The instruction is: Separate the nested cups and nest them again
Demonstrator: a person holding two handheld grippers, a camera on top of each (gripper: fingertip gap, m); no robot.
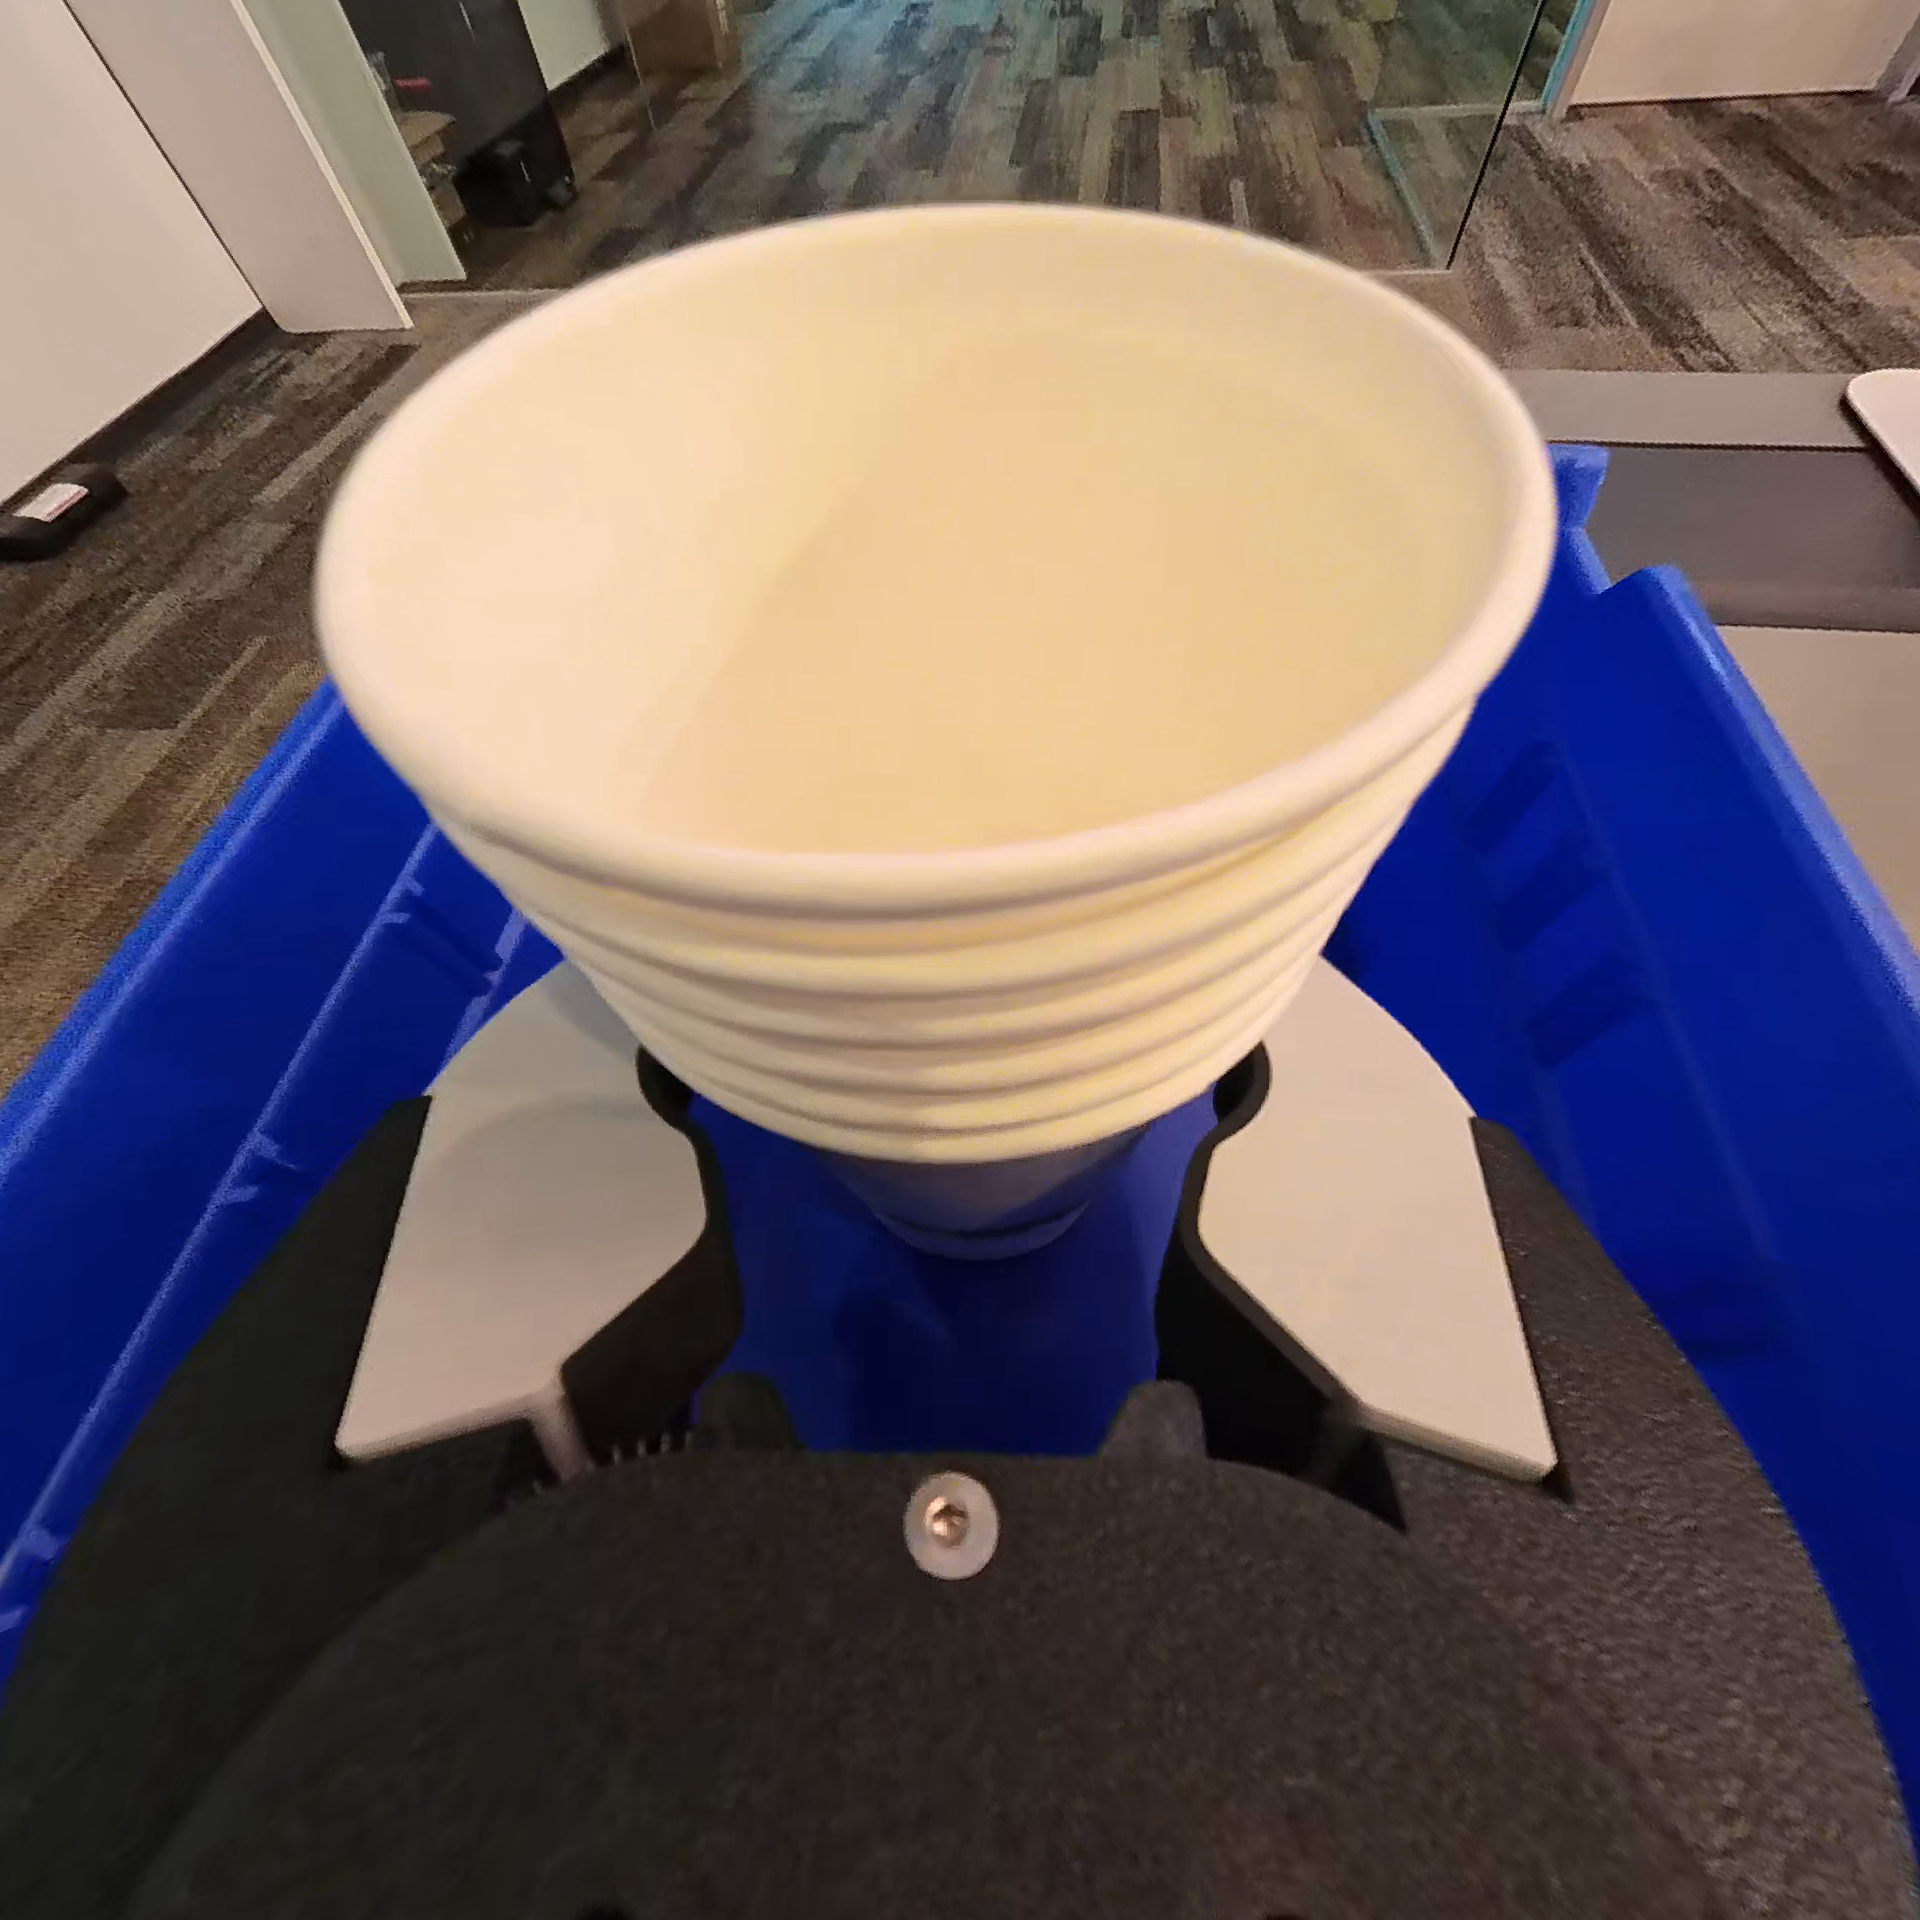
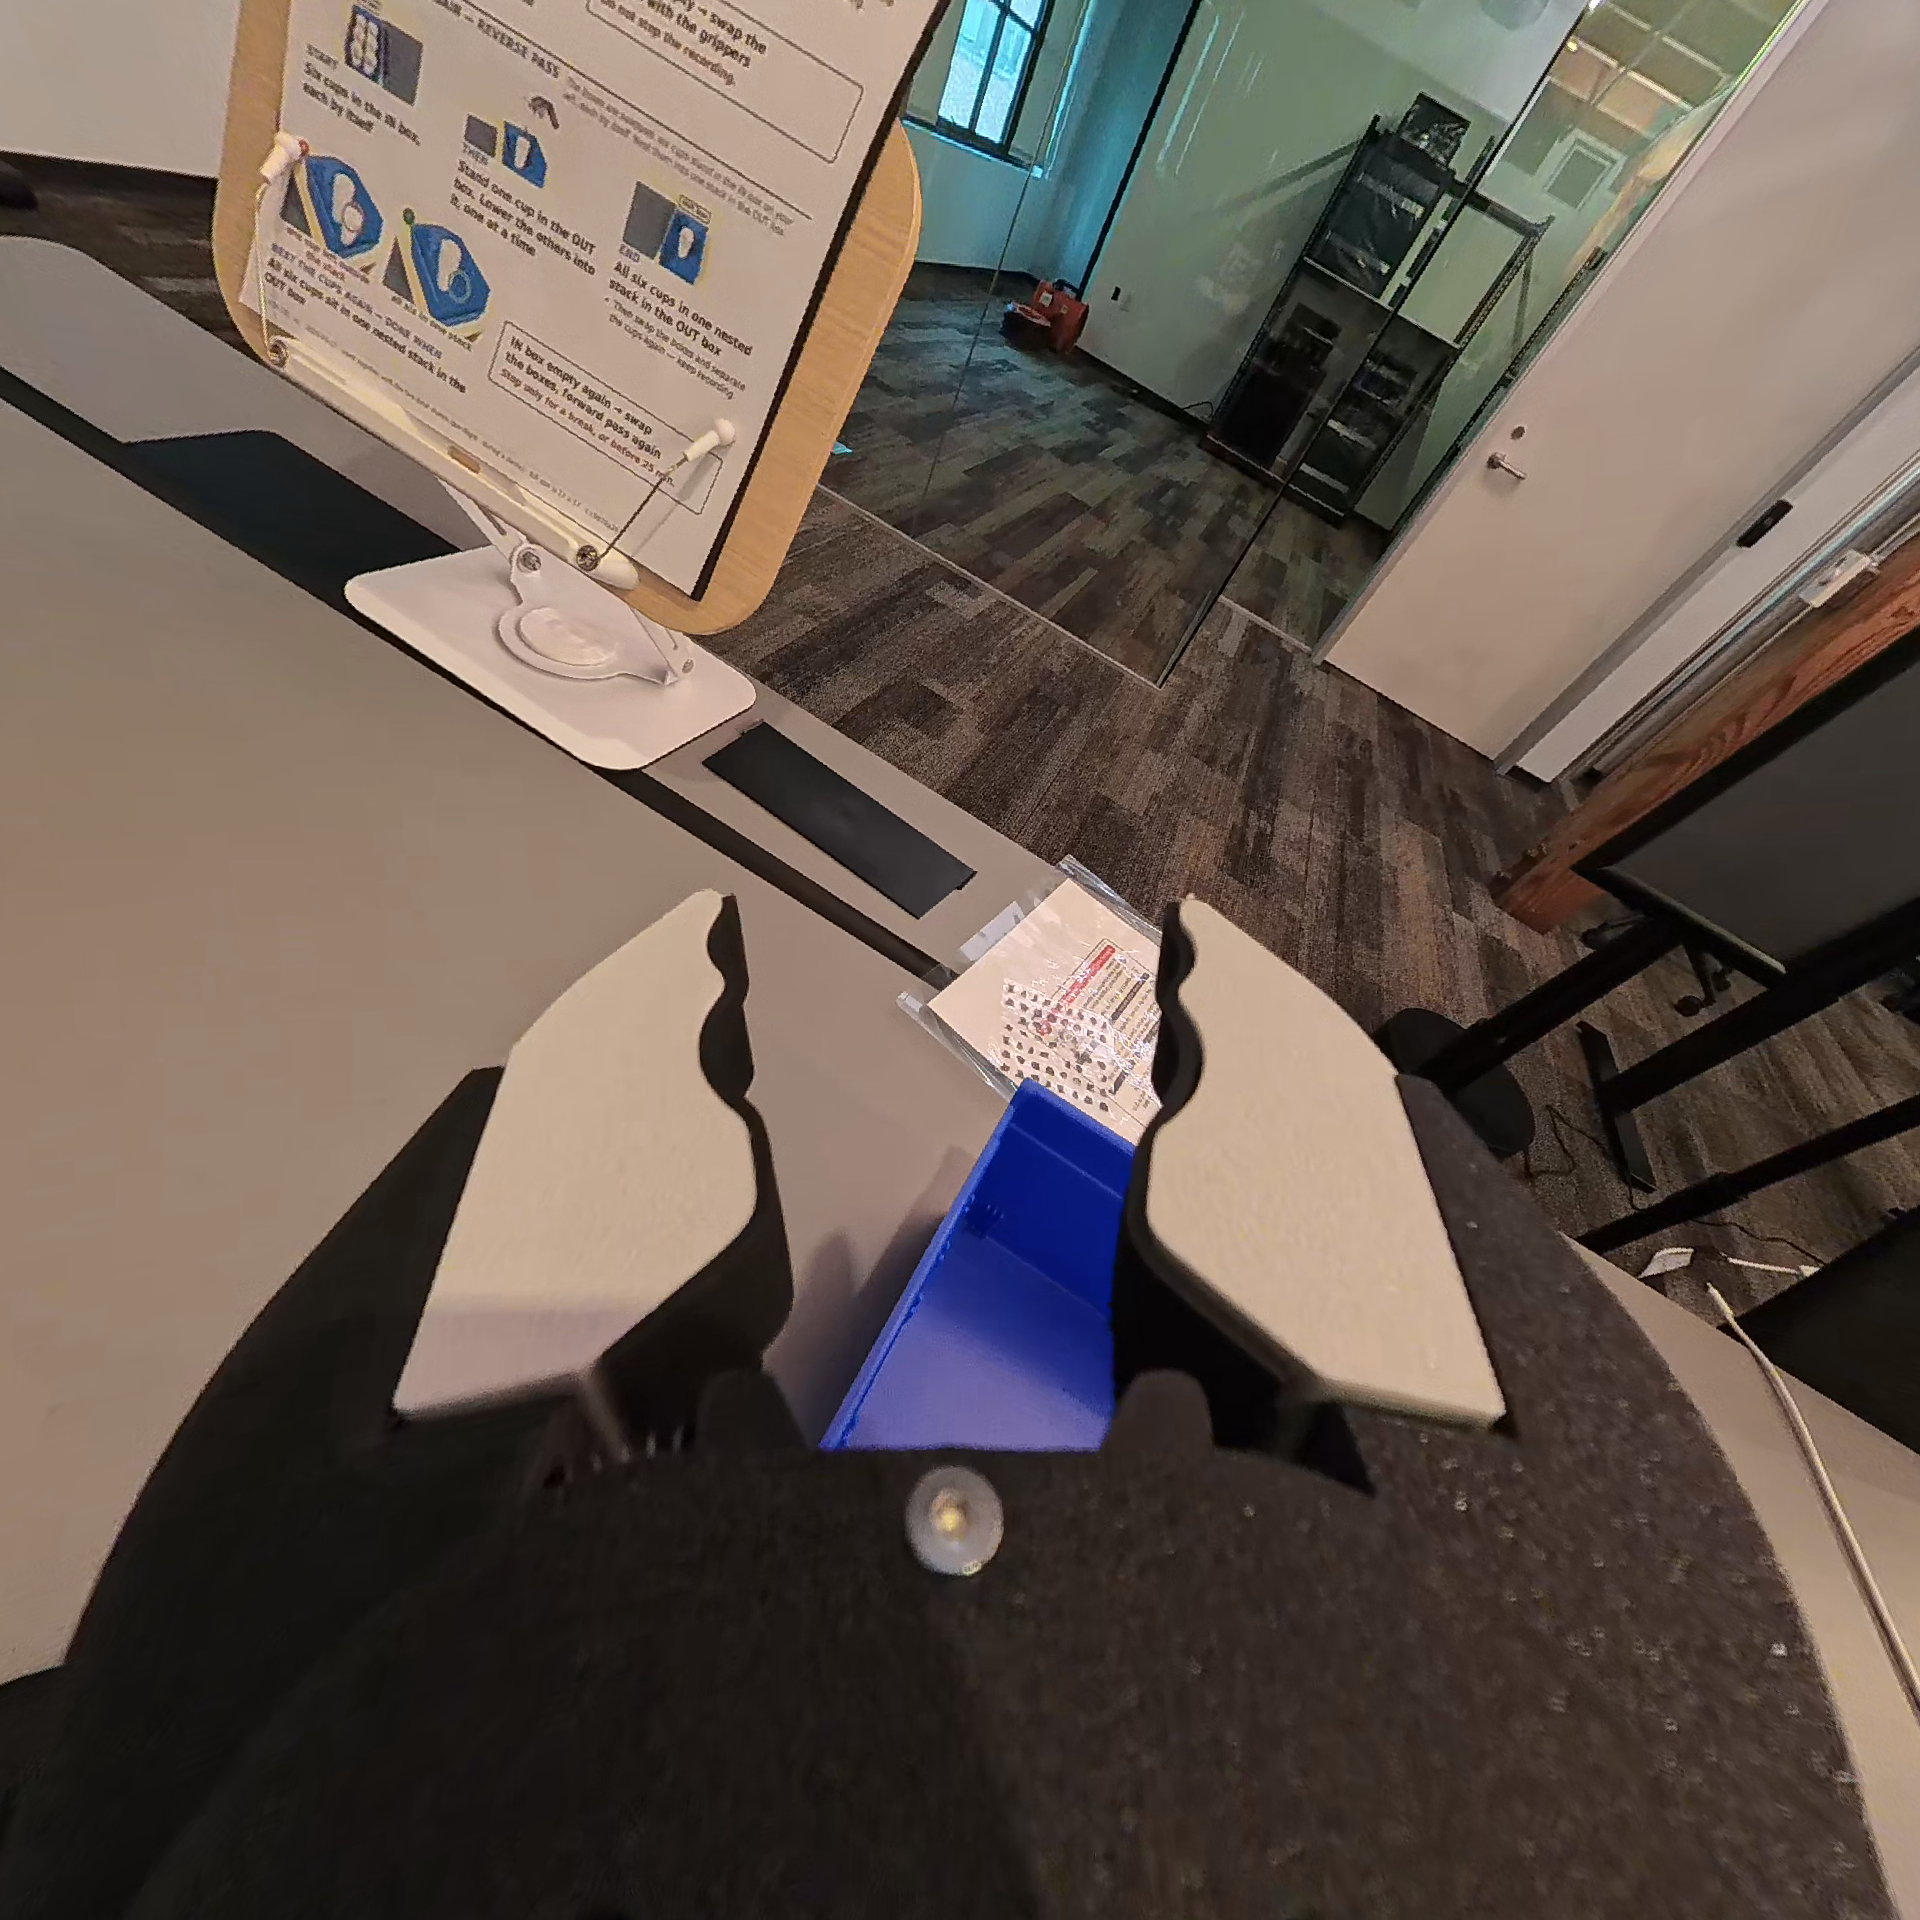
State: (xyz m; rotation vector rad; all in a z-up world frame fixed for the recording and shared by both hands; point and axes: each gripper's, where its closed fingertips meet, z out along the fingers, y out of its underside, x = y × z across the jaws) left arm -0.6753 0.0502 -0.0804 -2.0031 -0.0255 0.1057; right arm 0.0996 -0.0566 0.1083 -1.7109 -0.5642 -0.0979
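Left wrist view: left tool (image 1: 951, 1091) pinching cup stack (image 1: 935, 665) low on its sides, fingers (image 1: 1351, 1226) against lower rims. Stack upright, mouth up, several rolled rims showing, slightly blurred. Blue bin (image 1: 1662, 935) beneath and around stack; whether stack base touches bin floor cannot tell. Carpet beyond.

Right wrist view: right tool (image 2: 951, 997) spread wide, nothing between fingers. Below it, second blue bin (image 2: 997, 1309) on grey worktop (image 2: 260, 935). Instruction sheet stand (image 2: 551, 644) far left; bagged paper (image 2: 1060, 997) just beyond bin.

Cream paper cups (image 1: 935, 644), nested in one stack, upright inside the blue bin (image 1: 1621, 935).
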